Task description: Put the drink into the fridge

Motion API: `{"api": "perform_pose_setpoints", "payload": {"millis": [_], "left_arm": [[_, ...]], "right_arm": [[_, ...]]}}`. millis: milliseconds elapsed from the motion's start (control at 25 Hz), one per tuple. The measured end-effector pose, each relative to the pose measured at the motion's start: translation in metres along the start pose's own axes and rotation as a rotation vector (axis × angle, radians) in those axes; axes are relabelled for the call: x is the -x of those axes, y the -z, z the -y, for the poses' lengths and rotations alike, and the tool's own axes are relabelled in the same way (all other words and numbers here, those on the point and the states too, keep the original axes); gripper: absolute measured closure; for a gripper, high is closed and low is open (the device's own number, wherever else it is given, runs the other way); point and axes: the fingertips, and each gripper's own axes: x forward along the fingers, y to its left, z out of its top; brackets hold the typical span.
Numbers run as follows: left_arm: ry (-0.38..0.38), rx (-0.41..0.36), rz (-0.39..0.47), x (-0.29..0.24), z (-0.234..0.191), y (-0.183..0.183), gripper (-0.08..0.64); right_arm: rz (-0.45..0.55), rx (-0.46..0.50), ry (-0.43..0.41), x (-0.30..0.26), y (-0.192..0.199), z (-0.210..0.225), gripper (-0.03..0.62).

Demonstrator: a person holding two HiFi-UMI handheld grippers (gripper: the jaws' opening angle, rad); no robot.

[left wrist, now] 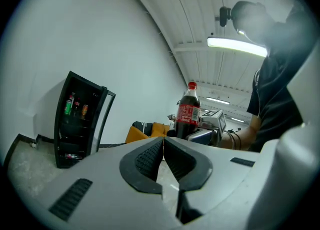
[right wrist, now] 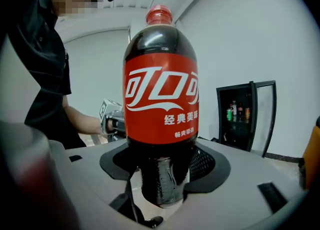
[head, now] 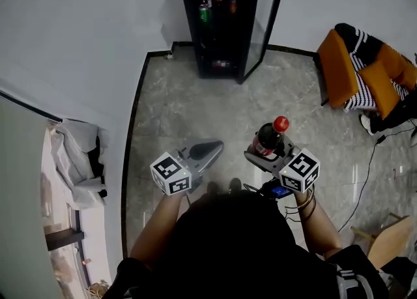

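Right gripper (head: 260, 152) clamped wide on upright cola bottle (head: 268, 136), left gripper (head: 210, 150) closed empty, fridge (head: 218, 30) open ahead.

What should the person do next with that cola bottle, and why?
Probably carry it forward toward the fridge. The right gripper clamps the cola bottle upright, the fridge door stands open, and a stretch of bare floor lies between the person and the fridge.
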Motion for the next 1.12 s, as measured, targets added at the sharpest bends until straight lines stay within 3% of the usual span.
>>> {"api": "perform_pose_setpoints", "payload": {"millis": [600,880,1120], "left_arm": [[0.014,0.069,0.034,-0.005,0.013,0.011,0.548],[-0.011,0.073,0.003,-0.012,0.015,0.018,0.548],[-0.034,0.071,-0.012,-0.024,0.012,0.019,0.548]], "right_arm": [[0.015,-0.02,0.004,0.014,0.015,0.004,0.308],[0.033,-0.046,-0.015,0.022,0.025,0.01,0.309],[0.01,0.012,-0.039,0.023,0.027,0.016,0.308]]}}
